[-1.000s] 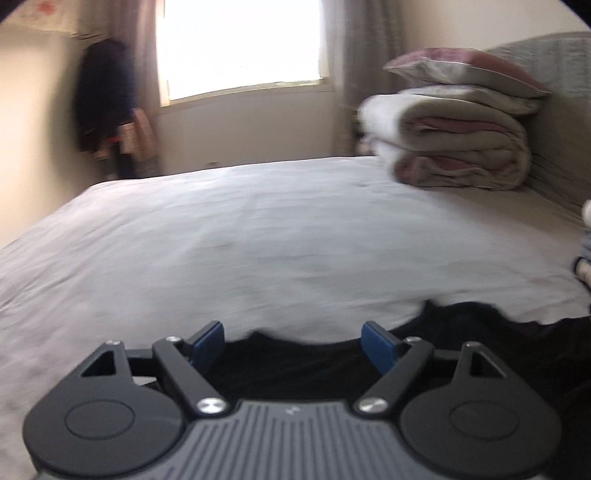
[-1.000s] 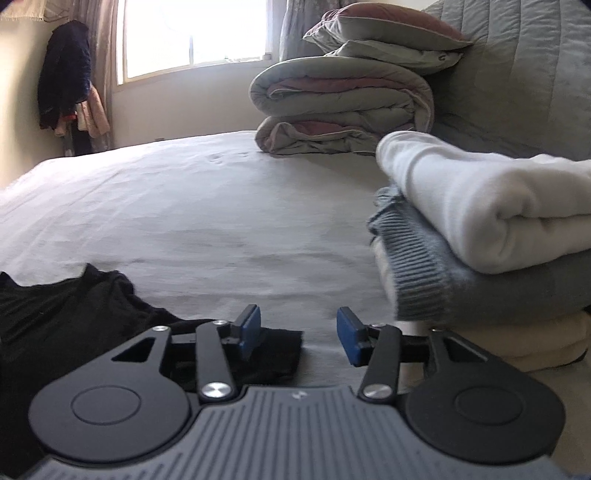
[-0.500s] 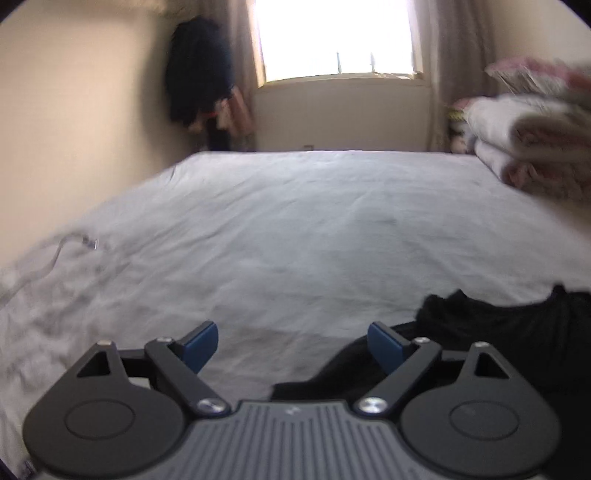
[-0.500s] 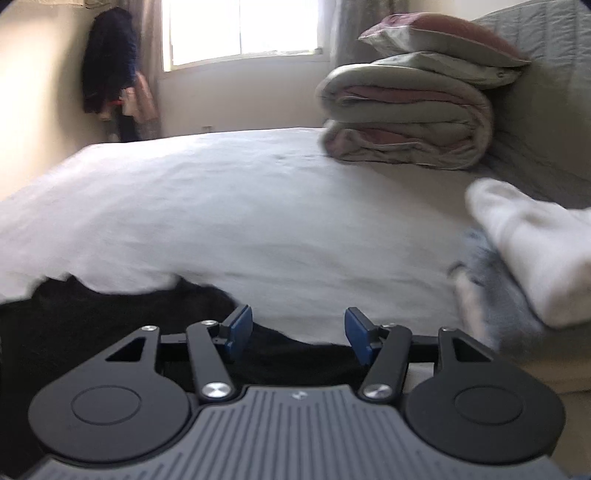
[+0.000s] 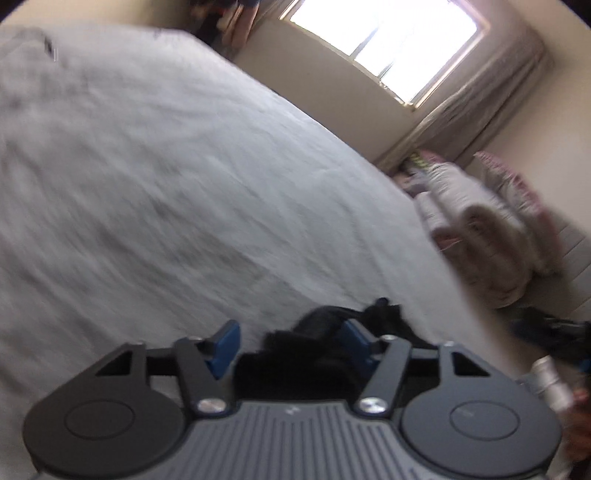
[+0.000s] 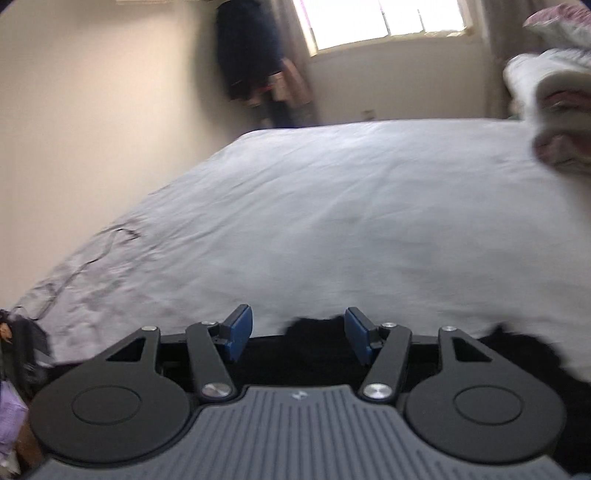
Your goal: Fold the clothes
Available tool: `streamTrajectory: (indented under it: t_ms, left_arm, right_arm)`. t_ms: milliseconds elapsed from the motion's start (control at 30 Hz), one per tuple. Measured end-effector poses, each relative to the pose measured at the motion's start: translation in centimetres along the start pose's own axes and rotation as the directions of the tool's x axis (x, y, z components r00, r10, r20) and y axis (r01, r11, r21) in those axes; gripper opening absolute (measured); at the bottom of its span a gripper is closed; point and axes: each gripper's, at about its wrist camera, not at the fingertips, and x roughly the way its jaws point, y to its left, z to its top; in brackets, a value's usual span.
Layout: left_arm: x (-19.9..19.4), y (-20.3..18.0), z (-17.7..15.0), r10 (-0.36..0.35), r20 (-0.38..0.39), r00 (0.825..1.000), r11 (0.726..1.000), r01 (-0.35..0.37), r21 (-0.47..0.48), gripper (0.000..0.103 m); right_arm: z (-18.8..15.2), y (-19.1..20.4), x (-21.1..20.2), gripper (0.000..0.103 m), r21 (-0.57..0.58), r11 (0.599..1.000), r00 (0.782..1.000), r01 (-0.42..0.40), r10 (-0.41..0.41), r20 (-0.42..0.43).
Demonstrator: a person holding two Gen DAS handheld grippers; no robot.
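Black garment, one counted, bunched on the near edge of the white-sheeted bed; shape and fold state not readable through blur and the gripper bodies. Lies between and under the spread blue pads of the left gripper, with a dark ridge of cloth rising between them; contact with the pads not determinable. Same cloth runs along the bottom of the right-wrist view, a small hump standing between the parted pads of the right gripper, nothing pinched. Step in hand, as a judgement: positioning both grippers over one edge of the garment, fitting either an approach for a grasp or a release just after a fold laid down; not settled by these views. Any grasp would call for pads lowered astride a single cloth edge, sheet excluded, both grippers level. Further count: two grippers, one bed, one window, one stack of folded quilts at the far right, one cluster of dark clothing hanging in the corner.
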Motion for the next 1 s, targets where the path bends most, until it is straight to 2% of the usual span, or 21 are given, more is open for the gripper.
streamTrajectory:
  t_ms: [33, 167, 233, 267, 333, 433, 500, 533, 600, 633, 733, 800, 833, 933, 1000]
  left_arm:
    - [0.3, -0.3, -0.2, -0.022, -0.012, 1.0, 1.0, 0.023, 0.018, 0.031]
    - [1.0, -2.1, -1.2, -0.107, -0.059, 0.993, 0.985, 0.114, 0.13, 0.03]
    - [1.0, -3.2, -1.8, -0.143, -0.083, 0.986, 0.967, 0.157, 0.198, 0.031]
    - [0.9, -3.7, -2.1, -0.161, -0.095, 0.982, 0.956, 0.179, 0.232, 0.031]
    - [1.3, -4.7, -2.7, -0.168, -0.132, 0.977, 0.933, 0.2, 0.299, 0.032]
    - [1.8, -5.7, -3.5, -0.144, -0.178, 0.973, 0.91, 0.201, 0.363, 0.034]
    - [1.2, -5.9, -3.3, -0.112, -0.157, 0.981, 0.909, 0.165, 0.384, 0.037]
    - [0.7, -6.0, -3.1, -0.094, -0.135, 0.986, 0.911, 0.14, 0.387, 0.043]
    - [-0.7, -5.4, -2.3, -0.052, -0.071, 0.996, 0.926, 0.074, 0.37, 0.052]
    - [-1.1, -4.8, -1.9, -0.033, -0.048, 0.998, 0.942, 0.047, 0.334, 0.053]
    - [-2.0, -2.8, -0.6, 0.028, 0.009, 1.0, 0.979, -0.03, 0.203, 0.056]
    - [-1.7, -0.9, 0.0, 0.075, 0.001, 0.997, 0.995, -0.075, 0.071, 0.055]
    - [-1.7, -0.1, 0.2, 0.115, -0.002, 0.993, 0.993, -0.115, 0.02, 0.053]
    - [-2.6, 1.7, 0.7, 0.149, 0.057, 0.987, 0.983, -0.141, -0.113, 0.053]
    - [-2.4, 2.1, 0.6, 0.118, 0.061, 0.991, 0.984, -0.108, -0.143, 0.053]
  right_arm:
    - [-0.1, 0.7, 0.8, 0.06, 0.007, 1.0, 1.0, -0.022, 0.022, -0.006]
    - [-1.0, 1.7, 3.1, 0.059, 0.073, 0.992, 0.994, -0.101, 0.103, -0.023]
    - [-1.6, 1.7, 4.2, 0.047, 0.112, 0.985, 0.99, -0.132, 0.137, -0.037]
    - [-1.9, 1.7, 4.8, 0.045, 0.131, 0.98, 0.987, -0.147, 0.153, -0.044]
    - [-2.4, 1.7, 5.9, 0.041, 0.17, 0.97, 0.981, -0.176, 0.187, -0.056]
    - [-3.1, 2.3, 7.1, 0.04, 0.196, 0.958, 0.971, -0.212, 0.229, -0.07]
    - [-3.2, 2.5, 7.5, 0.041, 0.193, 0.955, 0.967, -0.223, 0.242, -0.082]
    - [-3.2, 2.7, 7.6, 0.04, 0.189, 0.956, 0.966, -0.224, 0.244, -0.087]
    - [-3.1, 2.7, 7.6, 0.041, 0.186, 0.957, 0.967, -0.221, 0.24, -0.086]
    - [-3.1, 2.6, 7.5, 0.041, 0.187, 0.958, 0.969, -0.216, 0.234, -0.08]
    - [-3.7, 1.7, 7.5, 0.041, 0.221, 0.951, 0.97, -0.216, 0.234, -0.06]
    - [-4.2, 1.1, 7.7, 0.041, 0.254, 0.943, 0.971, -0.216, 0.235, -0.049]
    - [-4.4, 0.9, 7.8, 0.041, 0.265, 0.939, 0.97, -0.218, 0.238, -0.048]
    - [-4.7, 0.5, 8.0, 0.041, 0.28, 0.933, 0.968, -0.225, 0.248, -0.048]
    - [-4.8, 0.4, 8.1, 0.041, 0.287, 0.929, 0.965, -0.233, 0.258, -0.051]
